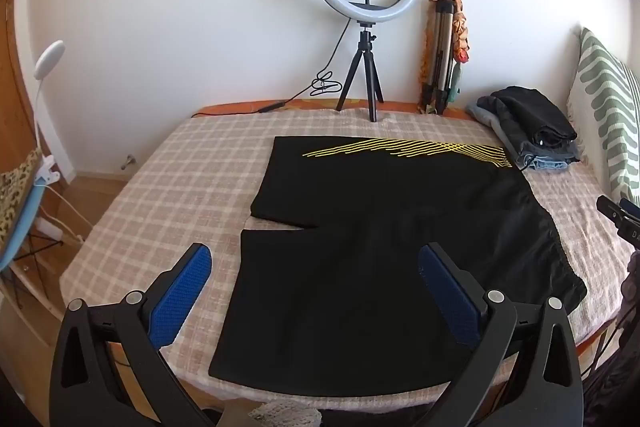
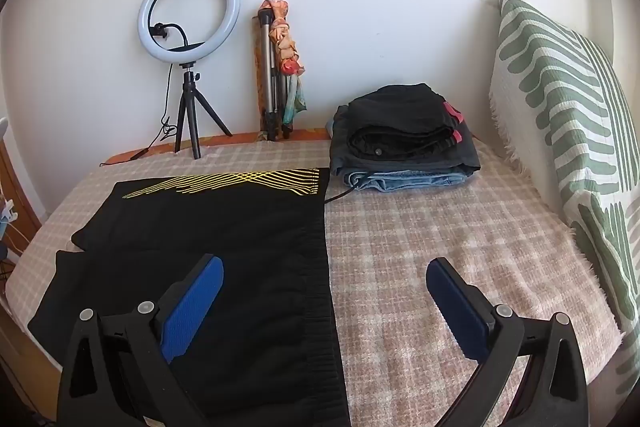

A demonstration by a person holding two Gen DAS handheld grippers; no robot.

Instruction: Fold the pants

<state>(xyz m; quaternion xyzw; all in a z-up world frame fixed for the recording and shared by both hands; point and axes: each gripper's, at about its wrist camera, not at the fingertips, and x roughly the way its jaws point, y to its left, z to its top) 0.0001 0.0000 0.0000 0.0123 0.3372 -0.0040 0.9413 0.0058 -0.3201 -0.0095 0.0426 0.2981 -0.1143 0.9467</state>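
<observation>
Black shorts with yellow line stripes lie spread flat on the checked bedspread, legs pointing left, elastic waistband at the right. My left gripper is open and empty, above the near leg hem. My right gripper is open and empty, above the waistband, which runs between its blue pads. The shorts fill the left half of the right wrist view. Part of the right gripper shows at the right edge of the left wrist view.
A stack of folded clothes sits at the far right of the bed, a cord trailing from it. A ring light on a tripod and a folded tripod stand by the wall. A green-striped pillow lines the right side. A chair stands left.
</observation>
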